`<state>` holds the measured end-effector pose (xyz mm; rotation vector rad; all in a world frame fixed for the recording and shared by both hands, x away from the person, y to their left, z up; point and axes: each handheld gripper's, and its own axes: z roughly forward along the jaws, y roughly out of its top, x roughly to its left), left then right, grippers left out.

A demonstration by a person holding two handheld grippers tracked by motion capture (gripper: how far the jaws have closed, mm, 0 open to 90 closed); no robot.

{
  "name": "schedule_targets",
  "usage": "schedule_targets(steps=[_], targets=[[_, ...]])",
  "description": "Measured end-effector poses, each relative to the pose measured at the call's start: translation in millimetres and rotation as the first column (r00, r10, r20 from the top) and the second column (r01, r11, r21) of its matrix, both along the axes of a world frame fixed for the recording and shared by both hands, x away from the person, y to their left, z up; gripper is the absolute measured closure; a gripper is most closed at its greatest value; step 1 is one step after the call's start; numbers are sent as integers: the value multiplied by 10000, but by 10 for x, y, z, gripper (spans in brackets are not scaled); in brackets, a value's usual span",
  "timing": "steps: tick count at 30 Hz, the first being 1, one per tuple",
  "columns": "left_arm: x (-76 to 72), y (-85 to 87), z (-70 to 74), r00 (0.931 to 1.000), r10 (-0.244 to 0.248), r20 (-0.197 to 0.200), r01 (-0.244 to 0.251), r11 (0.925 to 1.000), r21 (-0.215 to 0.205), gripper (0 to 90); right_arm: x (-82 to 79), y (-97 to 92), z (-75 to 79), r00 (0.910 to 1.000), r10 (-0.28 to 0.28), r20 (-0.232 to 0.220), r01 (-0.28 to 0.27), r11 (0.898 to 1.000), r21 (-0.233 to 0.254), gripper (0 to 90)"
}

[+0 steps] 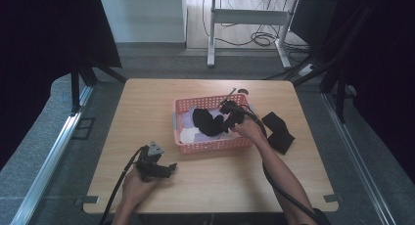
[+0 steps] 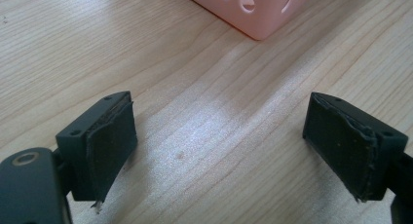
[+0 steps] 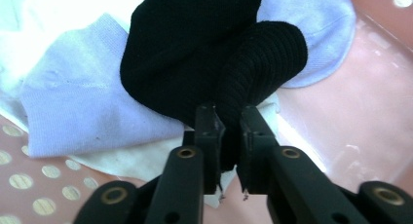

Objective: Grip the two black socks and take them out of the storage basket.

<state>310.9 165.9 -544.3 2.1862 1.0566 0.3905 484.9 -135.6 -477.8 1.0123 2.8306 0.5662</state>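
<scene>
A pink basket stands mid-table and holds a black sock, lilac cloth and white cloth. My right gripper reaches into the basket from the right. In the right gripper view the right gripper is shut on the ribbed cuff of the black sock, which lies over a lilac sock. My left gripper rests low over the table near the front left. Its jaws stand wide apart in the left gripper view, the left gripper with nothing between them.
More black socks lie on the table right of the basket. The basket's corner shows ahead of the left gripper. Bare wood lies left of the basket and along the front edge.
</scene>
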Motion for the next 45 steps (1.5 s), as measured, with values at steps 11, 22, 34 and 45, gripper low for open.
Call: schedule_targets(steps=[11,22,34,45], targets=[[-2,-1,-1,10000,22,-14,-22,10000,-16,120,-68,-73,533,9975,141,699,-212,9946,1020,823],[0,-2,-1,10000,23,16,-23,10000,-22,120,-157,-99,1003,9920,307,1220,-473,9896,1359,822],[1,-1,0,10000,19,4,-19,10000,-7,120,-188,-203,1330,9855,202,1684,-450,9885,1446,823],[2,1,1,10000,5,-11,-5,10000,4,120,-212,-357,1530,9801,-64,1984,-258,9868,1596,823]])
